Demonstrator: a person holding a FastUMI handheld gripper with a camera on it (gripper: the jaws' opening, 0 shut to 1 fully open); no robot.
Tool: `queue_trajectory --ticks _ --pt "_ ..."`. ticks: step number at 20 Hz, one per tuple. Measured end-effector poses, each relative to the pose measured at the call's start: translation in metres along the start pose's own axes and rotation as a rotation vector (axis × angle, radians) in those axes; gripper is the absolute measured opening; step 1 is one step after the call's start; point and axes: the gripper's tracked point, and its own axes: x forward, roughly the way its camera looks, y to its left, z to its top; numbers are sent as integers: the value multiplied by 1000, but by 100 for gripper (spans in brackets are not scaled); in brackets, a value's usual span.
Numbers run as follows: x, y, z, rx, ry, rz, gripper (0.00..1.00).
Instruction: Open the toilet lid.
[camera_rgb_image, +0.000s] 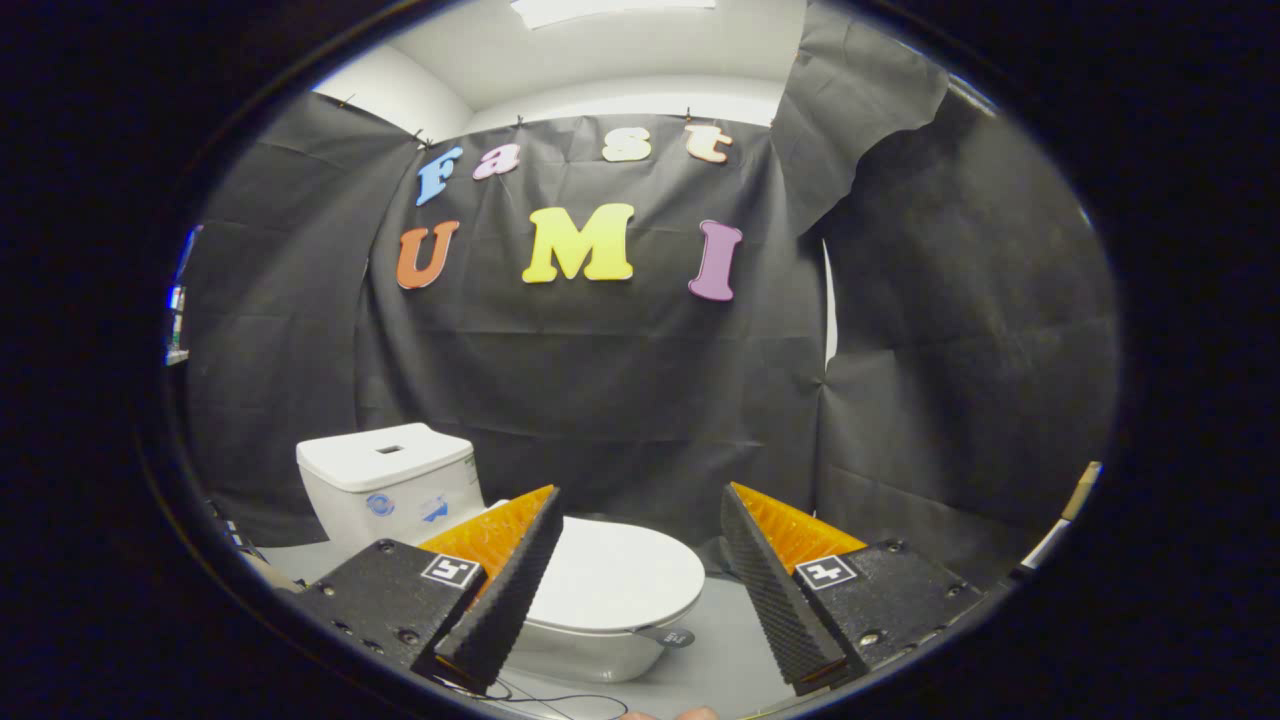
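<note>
Two fingers (640, 590) stand wide apart, holding nothing. Between and just beyond them lies the toilet's white lid (615, 575), closed flat on the bowl. Left and farther back stands the tank (385, 480), against the black wall.

Mock bathroom booth: white toilet (600, 590), cistern (390, 480), black cloth walls (620, 400).

Grey floor (720, 650) bears a white toilet (600, 640) against the wall
</note>
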Motion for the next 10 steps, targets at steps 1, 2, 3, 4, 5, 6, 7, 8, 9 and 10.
queue_trajectory --ticks 1,2,3,4,5,6,7,8,9,10 --pt "5 1 -6 11 26 4 99" --pt "13 0 -20 22 80 1 99" --pt "17 -3 -36 37 152 -12 99" --pt "22 -5 -48 67 201 -15 100" --pt "27 -8 -59 103 235 -16 100" --pt "32 -11 -66 135 269 -19 100" --pt "36 -14 -73 154 306 -26 99" --pt "40 -18 -80 169 331 -36 99" --pt "46 -21 -85 178 351 -46 100" --pt "51 -24 -92 187 373 -60 100"
